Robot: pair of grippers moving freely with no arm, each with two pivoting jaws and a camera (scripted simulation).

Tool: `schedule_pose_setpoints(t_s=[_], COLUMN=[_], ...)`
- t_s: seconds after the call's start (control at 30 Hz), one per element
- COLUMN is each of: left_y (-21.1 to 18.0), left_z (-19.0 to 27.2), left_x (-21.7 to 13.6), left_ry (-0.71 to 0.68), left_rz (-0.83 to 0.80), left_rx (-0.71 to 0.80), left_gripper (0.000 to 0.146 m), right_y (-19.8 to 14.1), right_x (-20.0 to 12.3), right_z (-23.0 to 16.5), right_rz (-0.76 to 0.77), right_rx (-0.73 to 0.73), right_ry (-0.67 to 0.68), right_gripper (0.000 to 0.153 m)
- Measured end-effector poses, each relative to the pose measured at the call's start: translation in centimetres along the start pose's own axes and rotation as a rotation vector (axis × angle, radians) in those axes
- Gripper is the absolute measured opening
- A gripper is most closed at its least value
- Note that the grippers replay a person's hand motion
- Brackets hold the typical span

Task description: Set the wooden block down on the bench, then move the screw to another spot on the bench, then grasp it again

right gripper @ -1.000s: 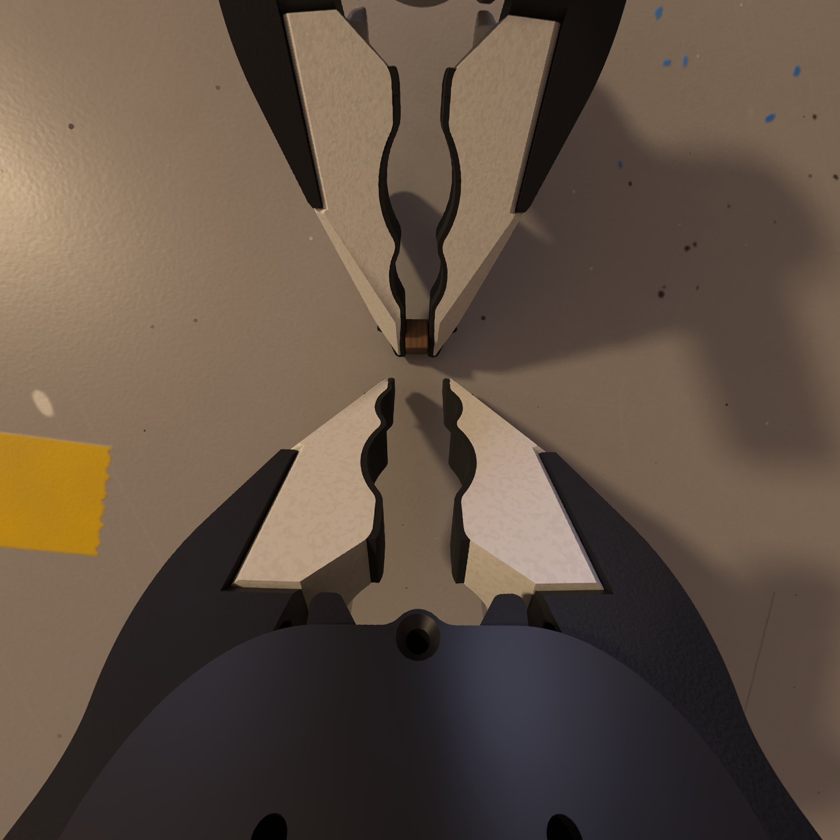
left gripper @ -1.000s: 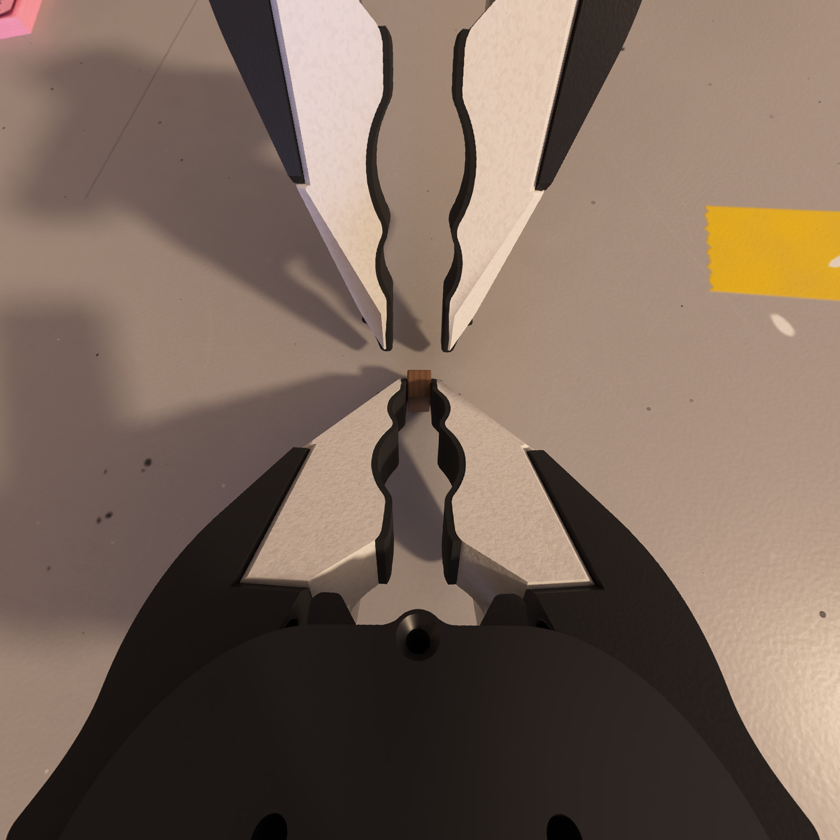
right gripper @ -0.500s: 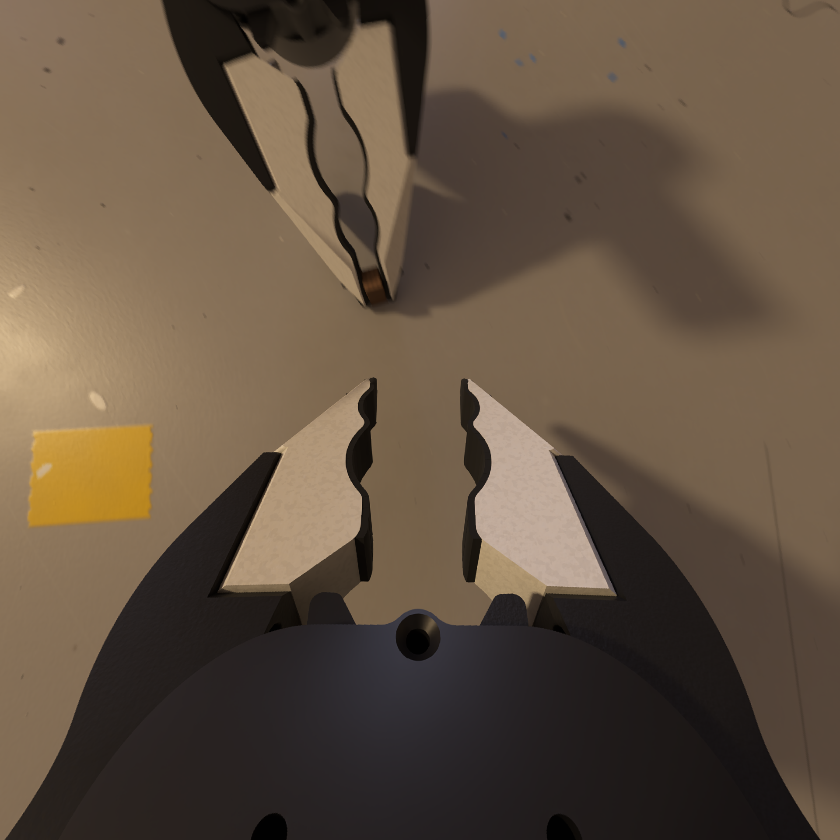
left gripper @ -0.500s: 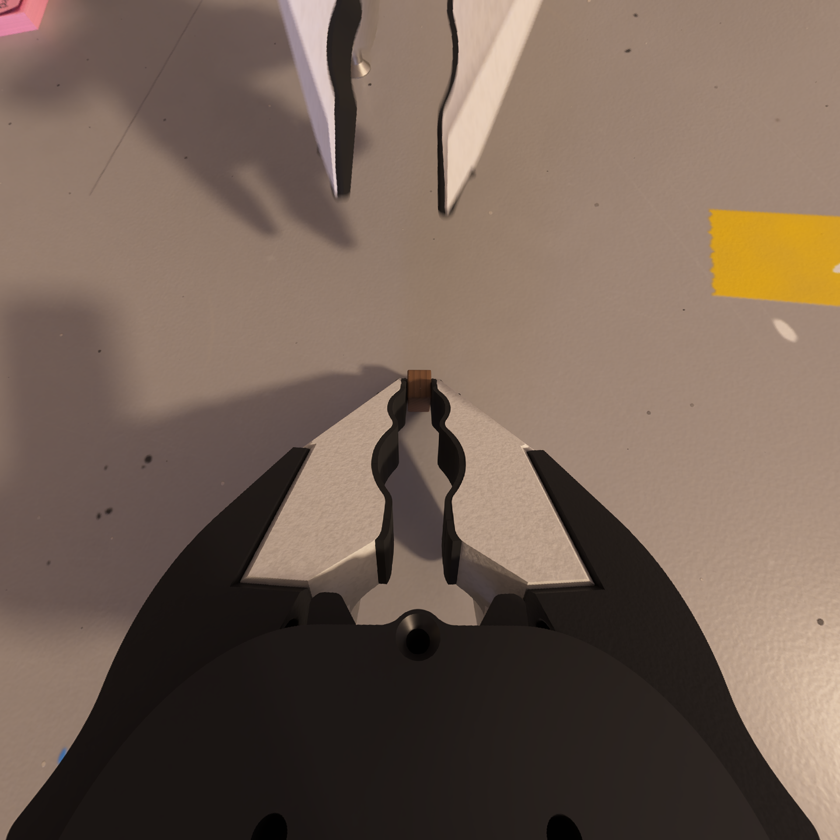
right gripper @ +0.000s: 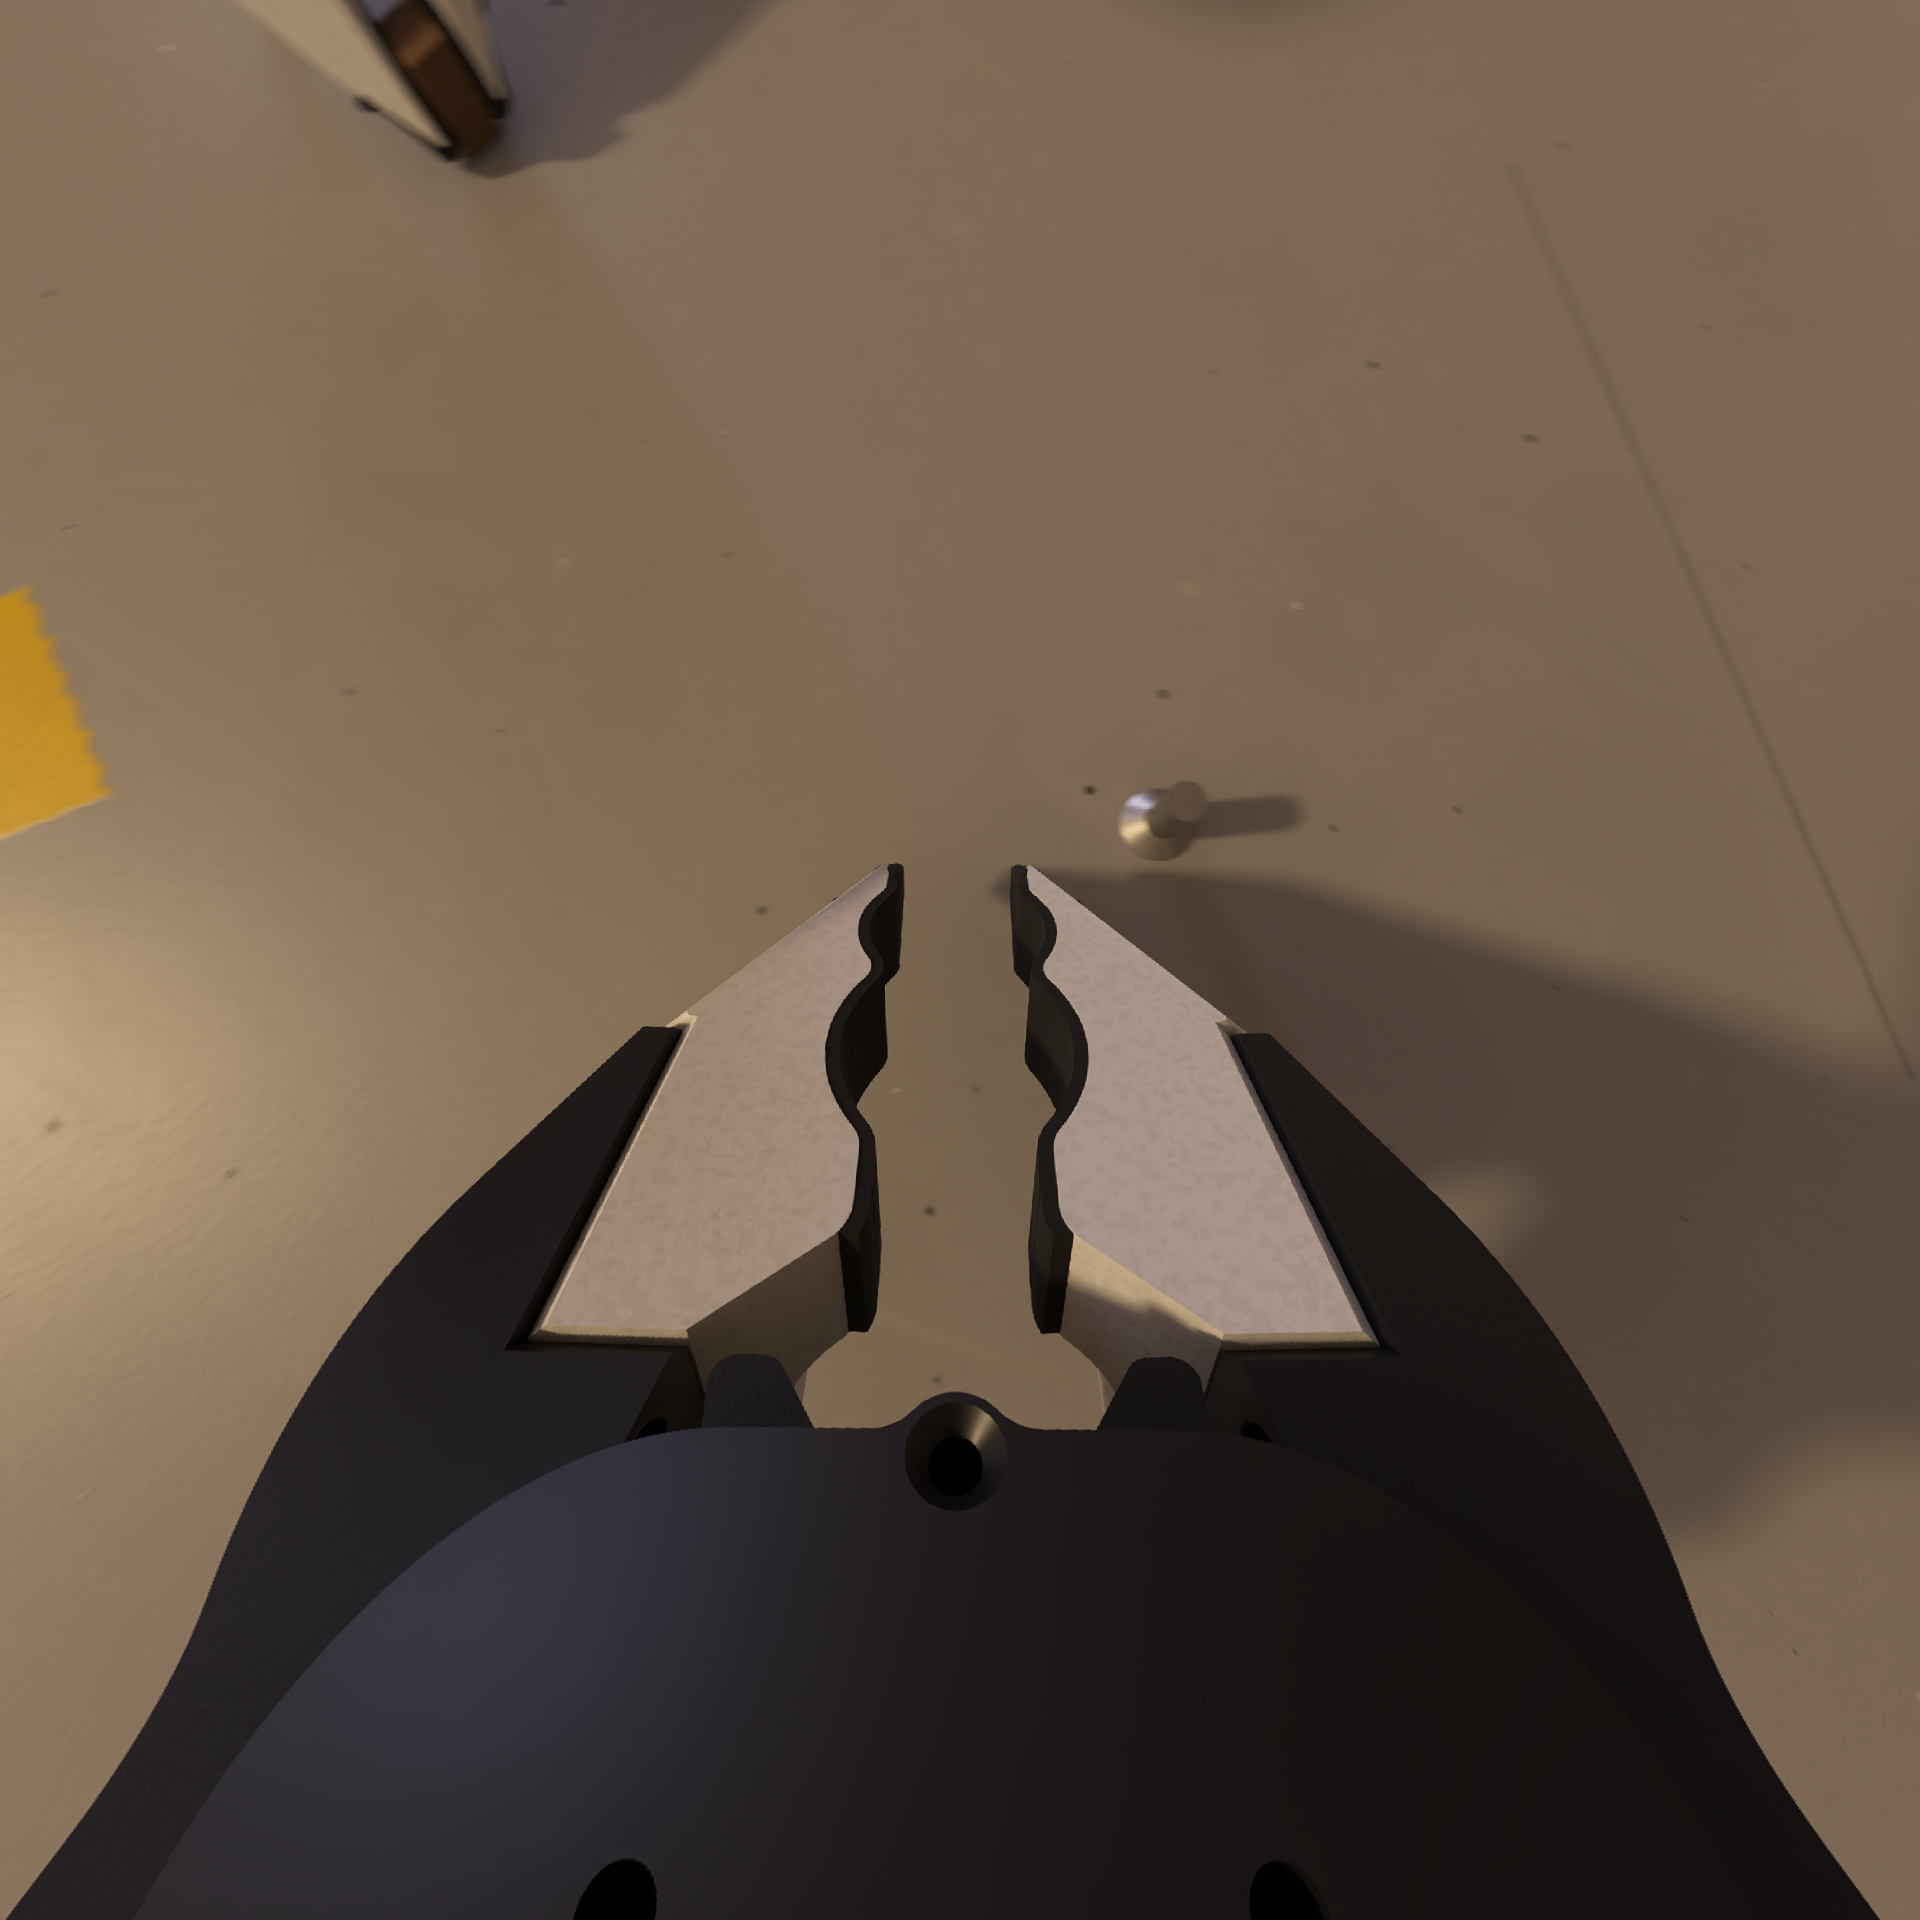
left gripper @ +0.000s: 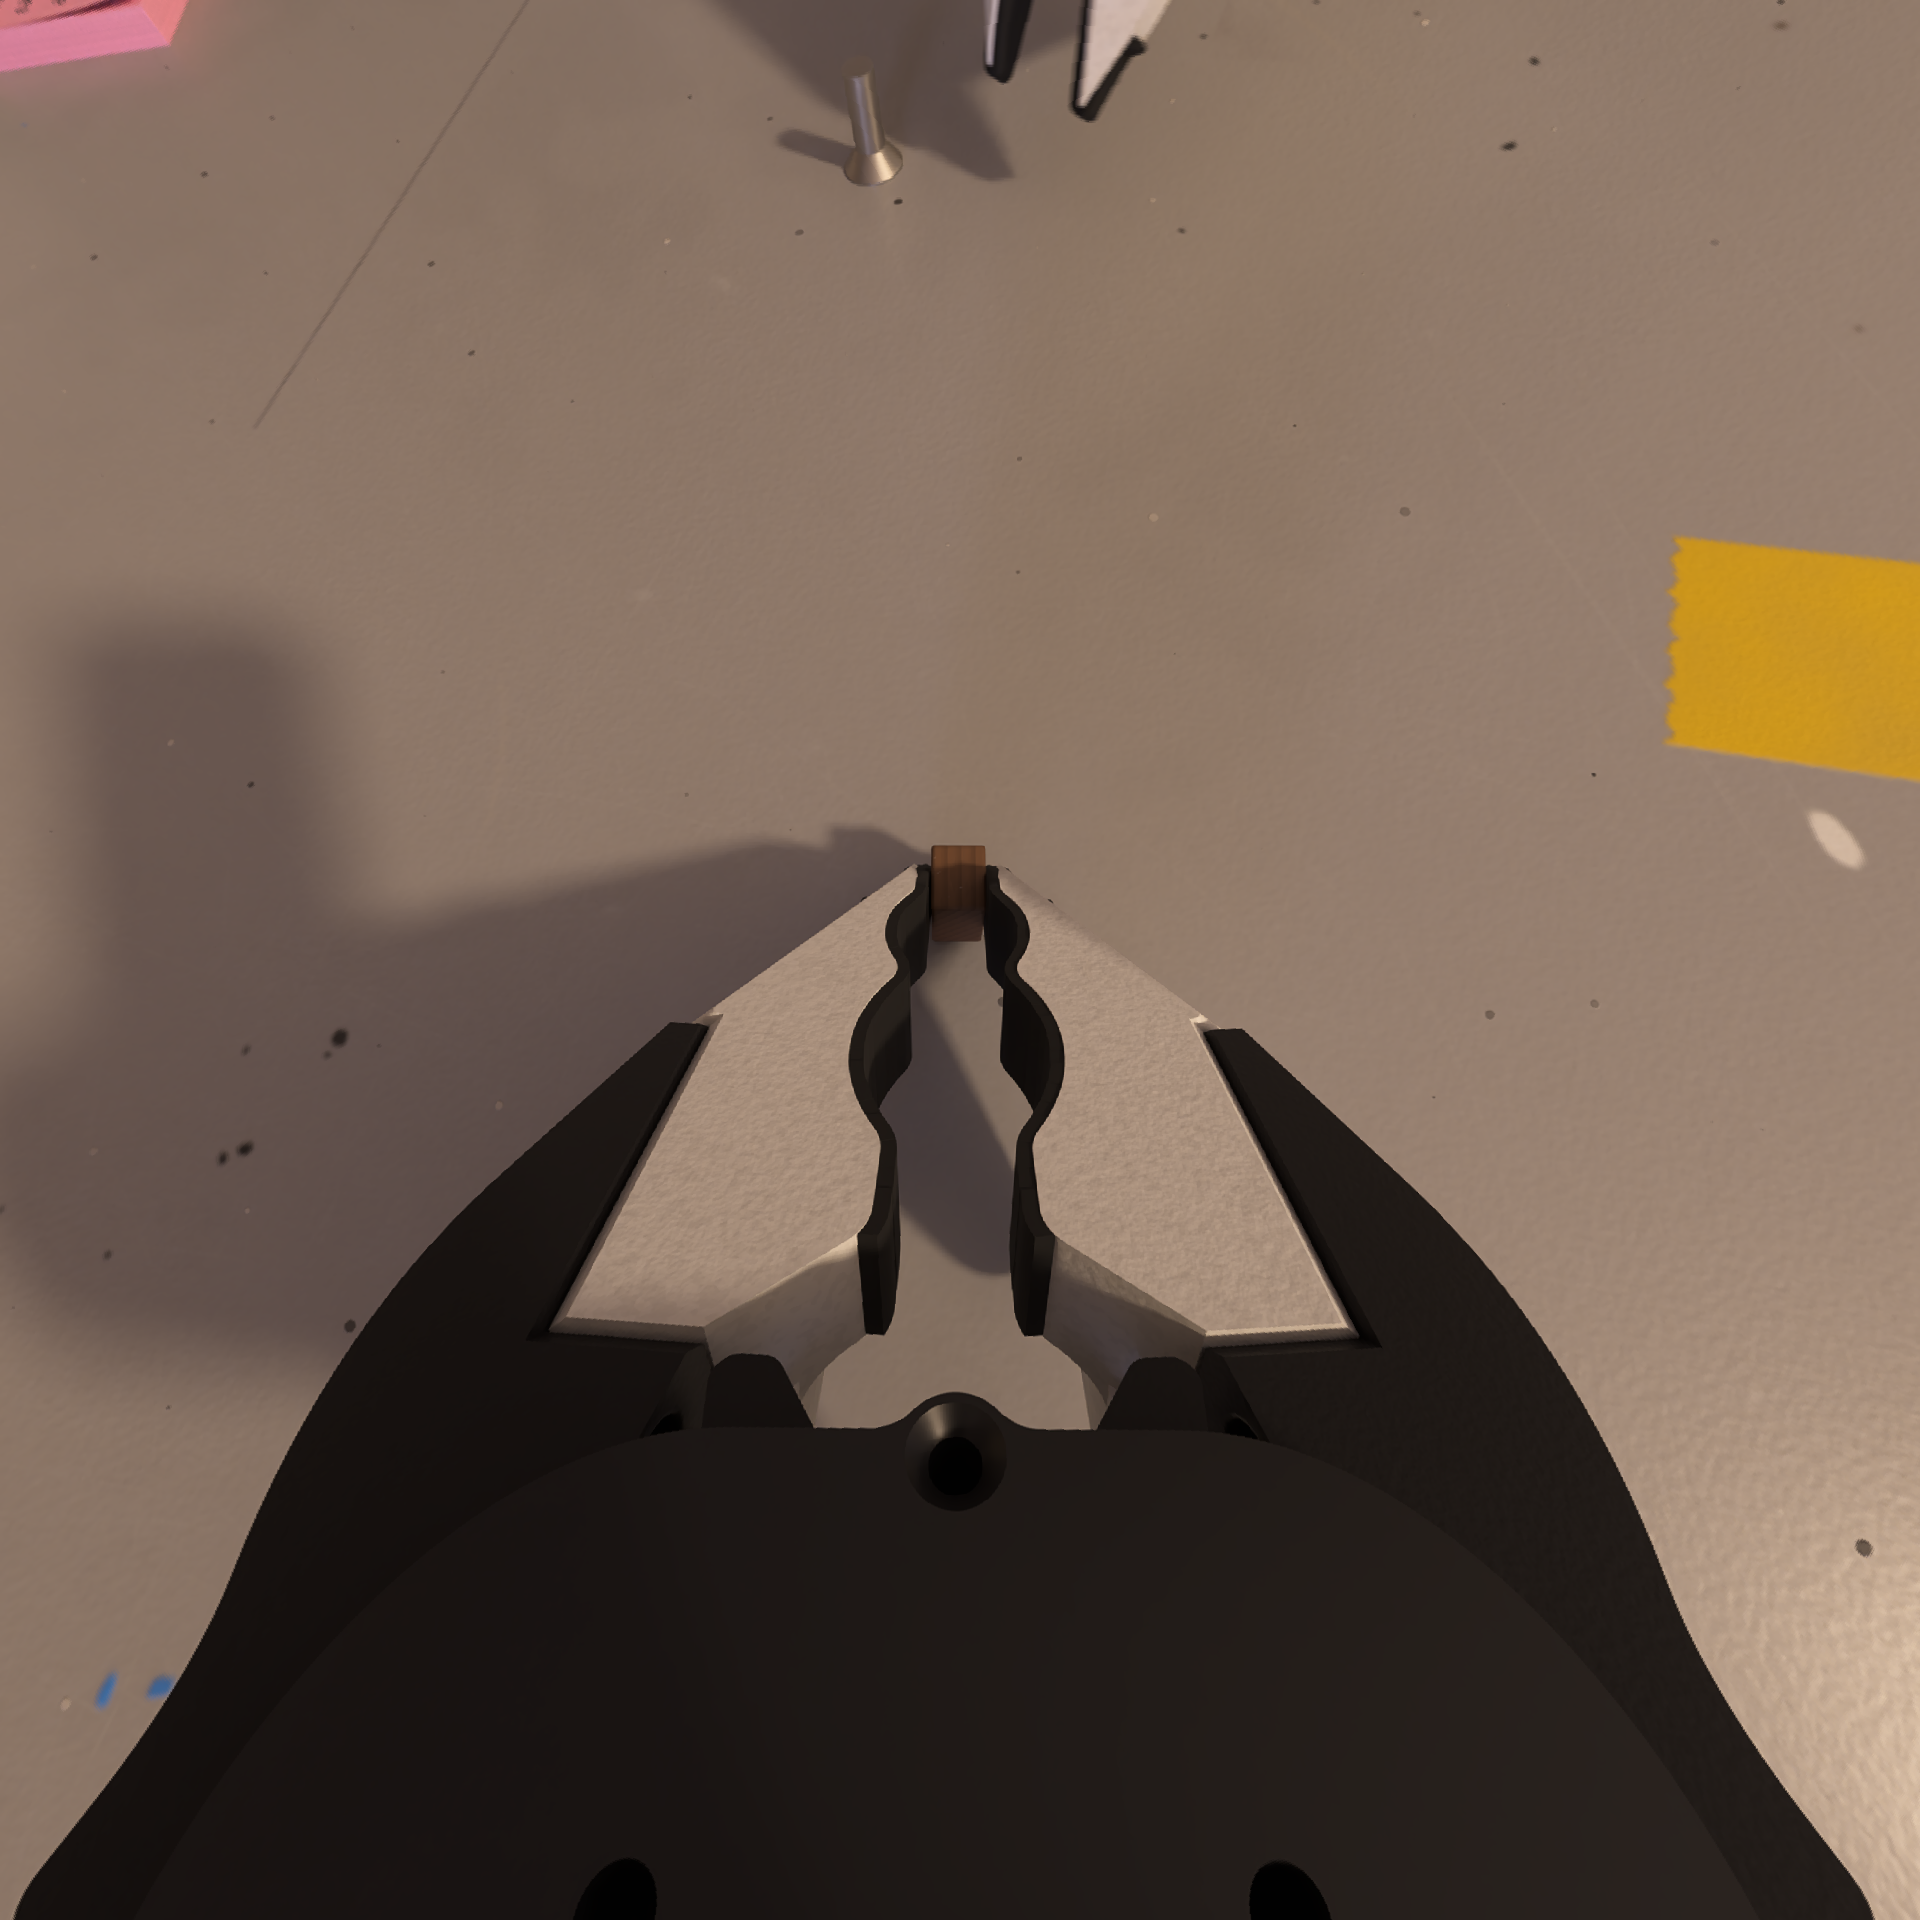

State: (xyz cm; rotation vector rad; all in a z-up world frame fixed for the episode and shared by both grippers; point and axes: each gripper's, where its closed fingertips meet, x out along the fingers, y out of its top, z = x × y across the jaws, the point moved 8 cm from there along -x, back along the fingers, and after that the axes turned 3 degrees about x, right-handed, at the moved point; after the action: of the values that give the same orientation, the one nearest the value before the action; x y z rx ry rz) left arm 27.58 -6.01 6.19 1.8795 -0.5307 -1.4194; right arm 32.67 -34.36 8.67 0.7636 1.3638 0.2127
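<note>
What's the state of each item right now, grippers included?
Left gripper: shut on the wooden block.
Wooden block: held at the fingertips; contact with the bench unclear.
Right gripper: open, empty, beside the screw.
Screw: standing on its head on the bench, shaft up, free.
Yellow tape: stuck flat on the bench.
Pink pad: lying flat.

1. The right tongs [right gripper: 956,871] are gaping, empty, over the worktop [right gripper: 1039,468].
2. The screw [right gripper: 1158,821] is standing head-down just right of the tips.
3. The left tongs [right gripper: 442,78] are pinching the wooden block [right gripper: 436,68] far off.
</note>
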Motion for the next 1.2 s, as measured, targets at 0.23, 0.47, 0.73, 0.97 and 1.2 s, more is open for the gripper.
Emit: schedule_pose_setpoints(t_s=[0.23, 0.47, 0.73, 0.97, 1.2], left_y=[-0.1, -0.4, -0.4, -0.1, -0.5], left_z=[0.0, -0.4, -0.2, 0.3, -0.1], left_x=[-0.1, -0.5, -0.4, -0.2, -0.6], left_ry=[0.019, 0.004, -0.020, -0.024, -0.046], left_rz=[0.005, 0.015, 0.005, 0.005, 0.016], left_rx=[-0.001, -0.046, -0.046, -0.020, -0.046], left_gripper=[0.033, 0.044, 0.038, 0.019, 0.015], right_y=[0.4, 0.9, 1.3, 8.0, 12.5], right_x=[1.5, 2.3, 2.4, 3.4, 7.8], right_z=[3.2, 4.0, 3.4, -3.7, -8.4], right_rz=[0.007, -0.027, -0.026, 0.175, 0.091], right_rx=[0.079, 0.076, 0.054, -0.165, -0.426], right_ry=[-0.086, -0.080, -0.054, 0.138, 0.262], right_gripper=[0.020, 0.014, 0.008, 0.008, 0.008])
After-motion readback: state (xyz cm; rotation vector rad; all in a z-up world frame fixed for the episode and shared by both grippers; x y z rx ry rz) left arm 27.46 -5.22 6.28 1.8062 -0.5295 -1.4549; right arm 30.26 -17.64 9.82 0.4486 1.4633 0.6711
